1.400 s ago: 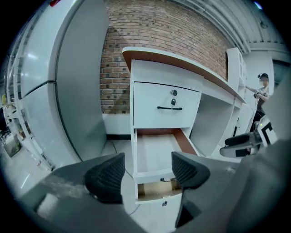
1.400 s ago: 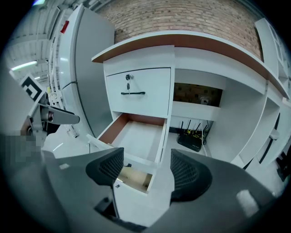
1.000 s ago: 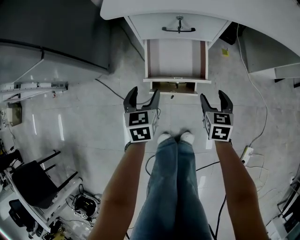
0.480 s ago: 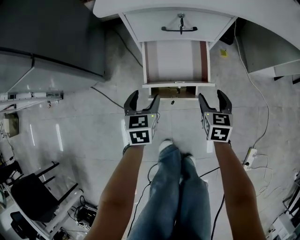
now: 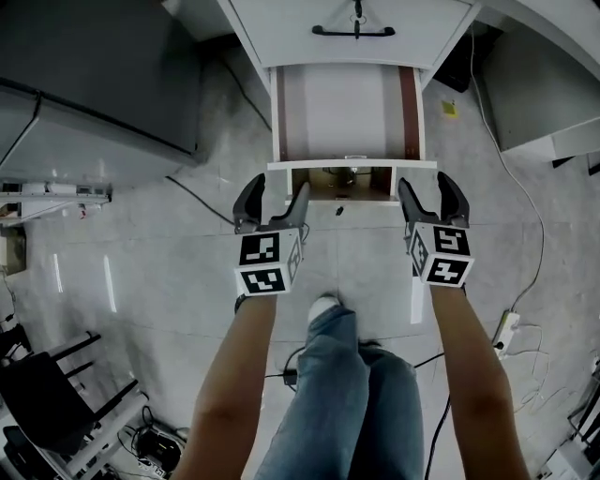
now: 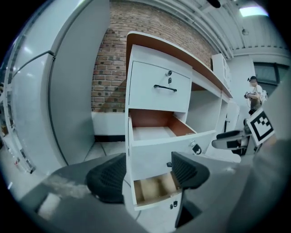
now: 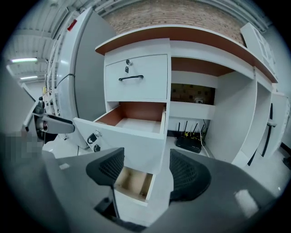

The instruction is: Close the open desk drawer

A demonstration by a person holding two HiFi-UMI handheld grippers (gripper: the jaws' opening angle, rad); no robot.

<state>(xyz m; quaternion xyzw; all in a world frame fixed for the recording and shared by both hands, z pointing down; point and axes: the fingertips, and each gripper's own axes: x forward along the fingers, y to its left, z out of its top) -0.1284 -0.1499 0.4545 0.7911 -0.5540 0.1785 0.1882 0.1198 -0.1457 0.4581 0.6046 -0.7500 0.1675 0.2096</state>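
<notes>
Jaws of the left gripper (image 5: 275, 202) stand spread with nothing pinched between them. Those of the right gripper (image 5: 429, 197) are likewise spread and empty. The open drawer (image 5: 344, 112) is the middle one of the desk (image 5: 272, 28) and is pulled far out. Its long axis runs from the desk straight toward the person, and its white front panel lies crosswise, facing the grippers. Its red-brown sides enclose a bare pale floor. The left gripper sits just before the left end of the open drawer's front, the right gripper just before the right end, neither visibly touching it. Below the open drawer, a bottom drawer (image 5: 342, 181) stands partly out, showing a wooden interior. Above the open drawer, the top drawer (image 5: 281, 33) is shut and carries a black handle (image 5: 353, 31).
</notes>
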